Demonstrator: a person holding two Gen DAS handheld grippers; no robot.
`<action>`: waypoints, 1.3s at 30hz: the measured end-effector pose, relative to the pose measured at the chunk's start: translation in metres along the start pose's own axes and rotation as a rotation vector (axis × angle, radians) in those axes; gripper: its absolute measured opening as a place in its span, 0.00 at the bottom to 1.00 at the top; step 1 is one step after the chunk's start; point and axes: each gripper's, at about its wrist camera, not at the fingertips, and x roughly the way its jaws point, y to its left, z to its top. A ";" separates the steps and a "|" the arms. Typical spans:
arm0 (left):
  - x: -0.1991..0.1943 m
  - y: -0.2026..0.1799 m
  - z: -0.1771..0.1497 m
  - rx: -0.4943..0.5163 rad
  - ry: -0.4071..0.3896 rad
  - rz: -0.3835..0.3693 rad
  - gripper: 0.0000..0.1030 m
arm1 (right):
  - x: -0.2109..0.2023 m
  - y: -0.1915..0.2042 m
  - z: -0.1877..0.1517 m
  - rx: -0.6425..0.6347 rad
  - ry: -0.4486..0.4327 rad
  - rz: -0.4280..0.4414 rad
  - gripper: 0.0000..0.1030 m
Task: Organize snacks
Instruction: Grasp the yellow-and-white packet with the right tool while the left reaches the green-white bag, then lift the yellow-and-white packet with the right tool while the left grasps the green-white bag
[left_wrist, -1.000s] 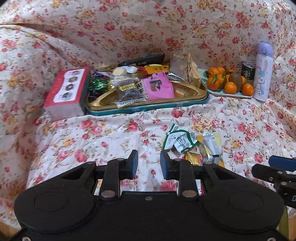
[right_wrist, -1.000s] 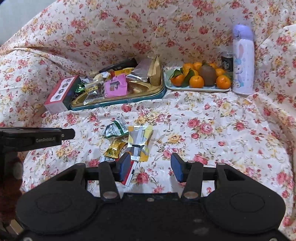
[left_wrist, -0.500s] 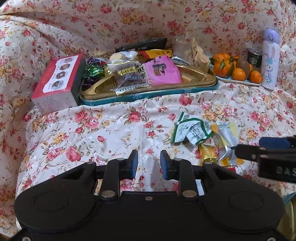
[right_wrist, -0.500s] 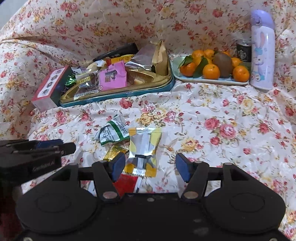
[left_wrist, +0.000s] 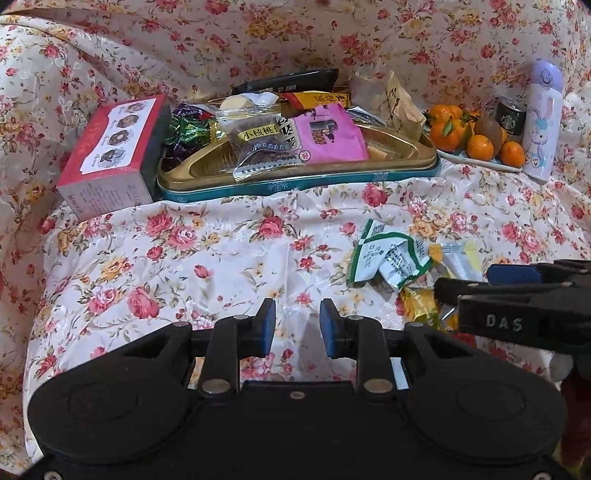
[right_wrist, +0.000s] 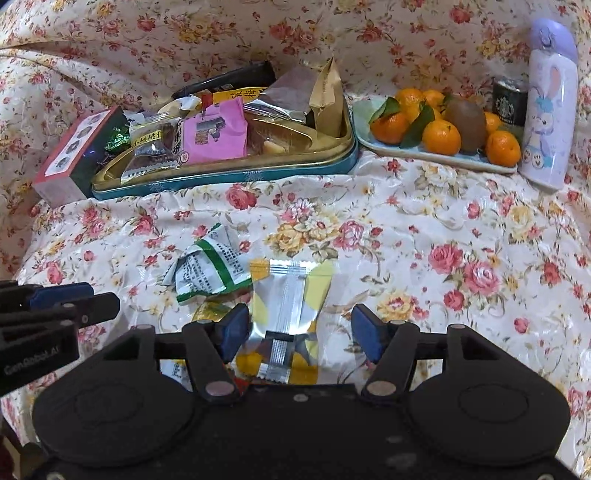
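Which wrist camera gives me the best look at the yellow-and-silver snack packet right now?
The right wrist view: the yellow-and-silver packet lies nearly whole on the floral cloth, between the open fingers of the right gripper. The left wrist view shows only its far end, the rest hidden behind the right gripper and the green-and-white wrapper.

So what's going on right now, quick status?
Right gripper open, straddling the yellow-and-silver snack packet, not gripping. Left gripper open, empty over the cloth. Green-and-white packet touches the target's left.
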 end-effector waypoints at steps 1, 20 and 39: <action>0.000 0.000 0.001 -0.004 0.002 -0.005 0.35 | 0.001 0.001 0.000 -0.013 -0.001 -0.007 0.57; 0.004 -0.058 0.023 0.212 -0.085 -0.109 0.56 | -0.023 -0.060 -0.014 -0.018 -0.023 -0.106 0.37; 0.051 -0.072 0.025 0.254 -0.017 -0.093 0.64 | -0.019 -0.065 -0.020 -0.054 -0.045 -0.076 0.37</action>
